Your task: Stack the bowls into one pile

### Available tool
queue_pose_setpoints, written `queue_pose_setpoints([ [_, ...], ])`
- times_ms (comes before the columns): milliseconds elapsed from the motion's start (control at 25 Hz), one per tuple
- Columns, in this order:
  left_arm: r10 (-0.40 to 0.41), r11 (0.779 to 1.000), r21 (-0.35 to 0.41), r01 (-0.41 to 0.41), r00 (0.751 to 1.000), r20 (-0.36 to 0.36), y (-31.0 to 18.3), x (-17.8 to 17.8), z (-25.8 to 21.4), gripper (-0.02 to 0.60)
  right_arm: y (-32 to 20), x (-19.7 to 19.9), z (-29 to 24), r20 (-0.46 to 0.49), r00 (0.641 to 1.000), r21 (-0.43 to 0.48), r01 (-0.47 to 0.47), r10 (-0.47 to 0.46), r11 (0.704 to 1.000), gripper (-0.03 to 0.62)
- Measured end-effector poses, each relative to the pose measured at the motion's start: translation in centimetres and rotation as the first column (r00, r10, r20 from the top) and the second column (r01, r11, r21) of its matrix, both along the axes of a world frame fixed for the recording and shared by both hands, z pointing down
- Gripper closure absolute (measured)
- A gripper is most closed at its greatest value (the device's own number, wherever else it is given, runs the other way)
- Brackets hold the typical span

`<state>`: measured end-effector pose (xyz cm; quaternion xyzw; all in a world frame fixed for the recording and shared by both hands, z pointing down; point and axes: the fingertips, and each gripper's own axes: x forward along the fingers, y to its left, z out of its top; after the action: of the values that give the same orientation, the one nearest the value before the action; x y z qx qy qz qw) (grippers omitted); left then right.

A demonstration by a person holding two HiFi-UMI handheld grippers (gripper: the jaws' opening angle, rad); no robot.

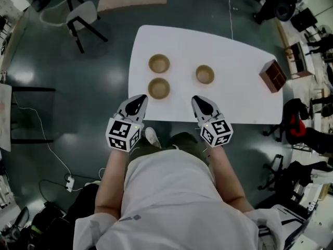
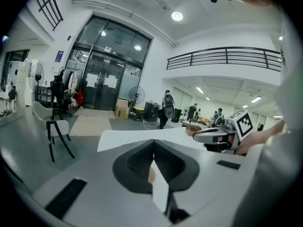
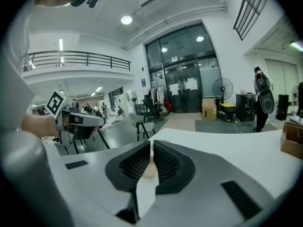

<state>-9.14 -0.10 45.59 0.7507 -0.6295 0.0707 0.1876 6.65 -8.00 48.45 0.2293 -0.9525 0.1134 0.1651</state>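
Tan bowls (image 1: 158, 63), white table (image 1: 239, 98)

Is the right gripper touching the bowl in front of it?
Apart. The head view shows a strip of bare white table between the right gripper and the bowl in front of it.

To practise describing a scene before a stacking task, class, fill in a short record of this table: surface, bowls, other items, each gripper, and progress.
surface: white table
bowls: three round light wooden bowls, all apart, none stacked
positions: far left bowl; near left bowl; right bowl
other item: brown wooden box at the table's right end
left gripper: at the near table edge, jaws together, empty
right gripper: at the near table edge, jaws slightly apart, empty
progress: stacking not begun
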Motion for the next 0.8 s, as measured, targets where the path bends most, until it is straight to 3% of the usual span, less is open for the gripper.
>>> queue_pose_setpoints([
  [440, -0.153, 0.984, -0.094, 0.153, 0.988, 0.0, -0.4, -2.6, 2.3, 0.58, -8.2, 0.9, 6.7, -0.184, 0.983, -0.022, 0.002, -0.006, 1.0, 0.542],
  [800, -0.345, 0.926, -0.154, 0.344, 0.938, 0.023, 0.2, -3.0, 3.1, 0.58, -14.2, 1.7, 13.1, -0.313, 0.942, -0.062, 0.106, -0.12, 0.992, 0.522],
])
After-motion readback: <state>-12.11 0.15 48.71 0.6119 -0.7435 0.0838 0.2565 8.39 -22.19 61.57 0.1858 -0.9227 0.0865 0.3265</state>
